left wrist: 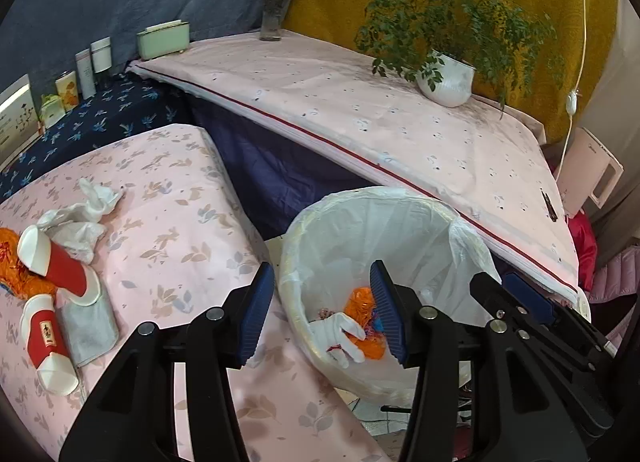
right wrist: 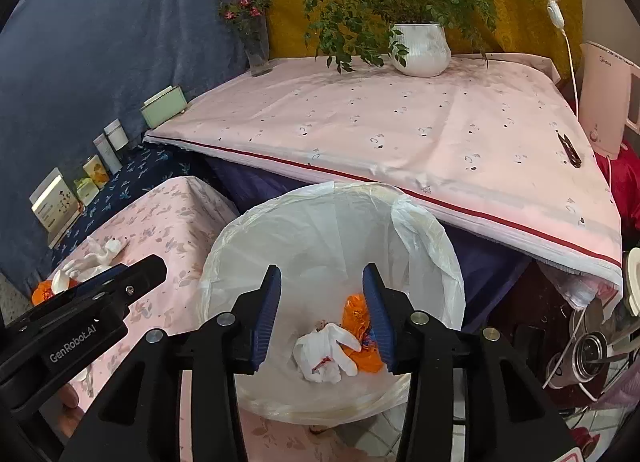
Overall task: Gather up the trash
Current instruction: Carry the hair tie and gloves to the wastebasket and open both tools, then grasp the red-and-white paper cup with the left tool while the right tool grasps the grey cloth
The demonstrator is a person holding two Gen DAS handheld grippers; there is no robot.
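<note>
A white bin with a plastic liner stands on the floor between two tables. Inside it lie a crumpled white tissue and an orange wrapper. My left gripper is open and empty over the bin's near left rim. My right gripper is open and empty above the bin's inside. On the pink floral table lie two red and white paper cups, white tissues, a grey cloth and an orange wrapper.
A higher pink-covered table behind the bin bears a potted plant, a flower vase and a green box. Small containers line the dark blue surface at left. A white appliance stands at right.
</note>
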